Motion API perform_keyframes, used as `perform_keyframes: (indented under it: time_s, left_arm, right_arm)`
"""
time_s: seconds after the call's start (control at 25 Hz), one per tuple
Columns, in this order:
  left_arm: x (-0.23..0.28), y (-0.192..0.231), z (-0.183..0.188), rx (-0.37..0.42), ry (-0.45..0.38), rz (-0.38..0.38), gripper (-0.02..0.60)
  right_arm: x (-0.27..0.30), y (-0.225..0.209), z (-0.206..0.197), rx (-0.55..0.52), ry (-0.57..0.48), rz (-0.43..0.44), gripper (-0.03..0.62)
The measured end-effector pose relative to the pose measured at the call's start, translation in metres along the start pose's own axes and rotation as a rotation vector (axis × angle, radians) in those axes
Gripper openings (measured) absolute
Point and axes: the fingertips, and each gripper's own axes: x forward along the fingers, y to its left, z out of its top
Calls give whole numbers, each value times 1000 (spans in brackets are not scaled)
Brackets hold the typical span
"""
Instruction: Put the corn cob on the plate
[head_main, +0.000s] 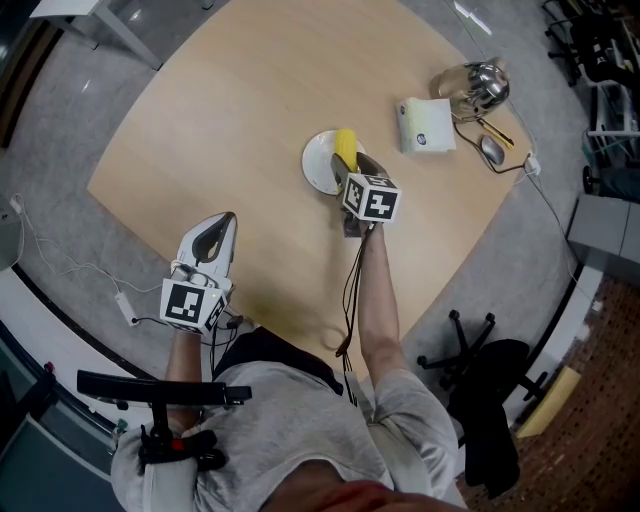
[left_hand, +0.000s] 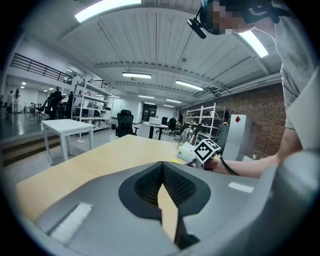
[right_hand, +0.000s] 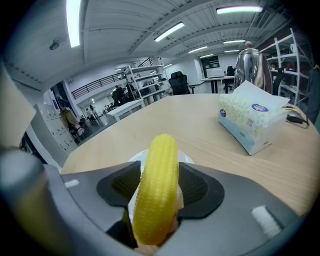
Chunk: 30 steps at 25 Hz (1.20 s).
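The yellow corn cob (right_hand: 156, 187) stands lengthwise between the jaws of my right gripper (right_hand: 159, 189), which is shut on it. In the head view the corn cob (head_main: 346, 146) pokes out over the small white plate (head_main: 320, 162) in the middle of the round wooden table, with my right gripper (head_main: 352, 172) at the plate's right edge. The plate (right_hand: 188, 159) shows just under and behind the cob. My left gripper (head_main: 220, 232) rests at the table's near left edge, shut with nothing in it; its jaws (left_hand: 163, 189) meet in the left gripper view.
A tissue pack (head_main: 427, 125) lies right of the plate, also seen as the tissue pack (right_hand: 252, 120). Behind it stand a metal kettle (head_main: 474, 86) and a spoon (head_main: 492, 150). A cable (head_main: 548, 205) trails off the table's right edge. An office chair (head_main: 490, 380) is near right.
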Motion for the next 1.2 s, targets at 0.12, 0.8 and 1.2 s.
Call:
perform_keyframes:
  time_s: [0.12,0.8,1.2]
  left_arm:
    - [0,0,-1,1,-5,-3,20]
    - [-22,-11,20,18,-39,-11,20]
    - [-56,-30,44,46,-75,-19,20]
  right_arm:
    - [-2,-1,1,2,-10,-4,244]
    - [-49,11,23,-20,-95,-11,244]
    - [-106,24,39,-23,-178,-30,241]
